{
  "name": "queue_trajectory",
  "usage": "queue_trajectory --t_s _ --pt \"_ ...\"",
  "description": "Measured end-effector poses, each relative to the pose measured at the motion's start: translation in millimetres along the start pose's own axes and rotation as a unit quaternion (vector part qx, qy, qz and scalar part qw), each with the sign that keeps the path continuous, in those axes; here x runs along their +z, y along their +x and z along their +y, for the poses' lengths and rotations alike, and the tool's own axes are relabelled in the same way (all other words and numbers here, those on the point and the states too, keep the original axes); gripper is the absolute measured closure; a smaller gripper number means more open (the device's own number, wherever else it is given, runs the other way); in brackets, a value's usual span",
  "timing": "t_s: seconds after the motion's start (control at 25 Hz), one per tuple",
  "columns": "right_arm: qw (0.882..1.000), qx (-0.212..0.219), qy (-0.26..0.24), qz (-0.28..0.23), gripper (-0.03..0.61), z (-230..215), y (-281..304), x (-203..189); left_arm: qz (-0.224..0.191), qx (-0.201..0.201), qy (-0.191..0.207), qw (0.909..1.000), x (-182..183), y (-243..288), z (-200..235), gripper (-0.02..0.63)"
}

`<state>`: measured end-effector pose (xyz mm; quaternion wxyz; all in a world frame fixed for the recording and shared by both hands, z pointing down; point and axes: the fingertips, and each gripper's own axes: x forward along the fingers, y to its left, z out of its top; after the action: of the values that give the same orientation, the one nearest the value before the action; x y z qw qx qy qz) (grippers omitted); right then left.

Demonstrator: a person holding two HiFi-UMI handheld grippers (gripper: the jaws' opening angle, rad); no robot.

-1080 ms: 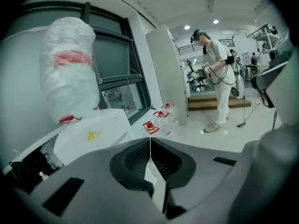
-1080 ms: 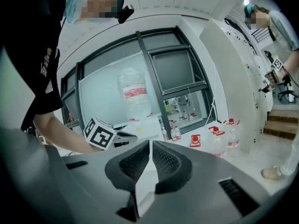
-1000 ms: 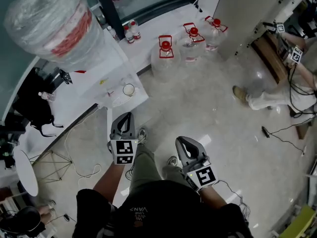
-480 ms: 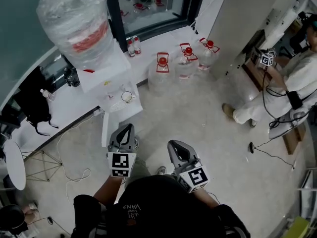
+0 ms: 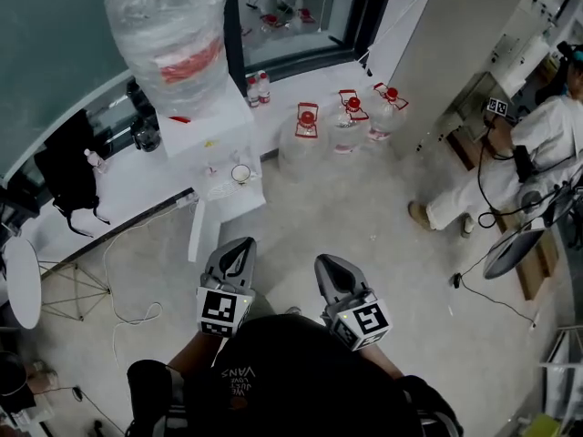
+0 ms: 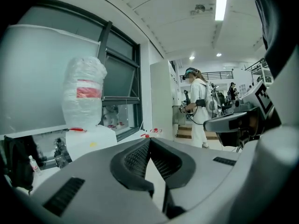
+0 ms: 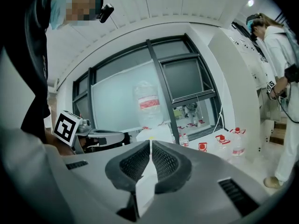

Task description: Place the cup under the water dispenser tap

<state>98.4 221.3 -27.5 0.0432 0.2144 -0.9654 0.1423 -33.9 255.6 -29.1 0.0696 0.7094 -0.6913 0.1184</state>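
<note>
A small white cup (image 5: 240, 173) stands on the tray at the front of the white water dispenser (image 5: 208, 126), which carries a plastic-wrapped bottle (image 5: 169, 36). My left gripper (image 5: 240, 251) is held in the air short of the dispenser, shut and empty, well apart from the cup. My right gripper (image 5: 327, 266) hangs beside it, also shut with nothing in it. In the left gripper view the closed jaw tips (image 6: 149, 141) point past the dispenser (image 6: 89, 140); the cup is hidden there. The right gripper view shows closed tips (image 7: 150, 143) and the bottle (image 7: 148, 107) far off.
Three large water jugs with red caps (image 5: 307, 127) and some small bottles (image 5: 258, 87) stand by the window wall. A person in white (image 5: 537, 148) works at the right. A white table with a black bag (image 5: 66, 176), a round stool (image 5: 22, 285) and floor cables (image 5: 127, 285) lie left.
Both grippers have risen and moved toward the dispenser, still shut. The dispenser and cup sit nearer the picture's middle. The person at the right has shifted.
</note>
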Motion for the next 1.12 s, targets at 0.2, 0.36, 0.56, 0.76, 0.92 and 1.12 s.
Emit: queue_trajectory --t_s 0.2,0.36,0.56,0.76,0.92,1.12 --pt "1.0 0.007 -0.009 -0.003 0.534 8.2 -0.9 6.4 -0.016 -0.001 0.001 0.9999 15.3 -17.0 -6.2 0.595" --pt "1.0 0.003 -0.012 0.01 0.535 7.4 -3.7 7.2 -0.019 -0.003 0.002 0.9998 16.3 -24.2 -11.8 0.595" --pt "1.0 0.002 -0.017 -0.004 0.535 6.3 -1.8 13.5 -0.028 -0.008 -0.017 0.9994 18.6 -27.5 -10.2 0.595" --pt "1.0 0.002 -0.017 -0.005 0.535 6.1 -3.0 14.3 -0.031 -0.006 -0.023 0.9992 22.4 -27.4 -10.6 0.595" --pt "1.0 0.0 -0.017 -0.008 0.535 5.4 -3.9 15.2 -0.029 -0.001 -0.029 0.9991 20.9 -27.7 -9.8 0.595" --pt "1.0 -0.005 -0.013 -0.001 0.535 4.9 -4.3 15.0 -0.024 0.001 -0.018 0.9996 17.4 -27.5 -9.8 0.595"
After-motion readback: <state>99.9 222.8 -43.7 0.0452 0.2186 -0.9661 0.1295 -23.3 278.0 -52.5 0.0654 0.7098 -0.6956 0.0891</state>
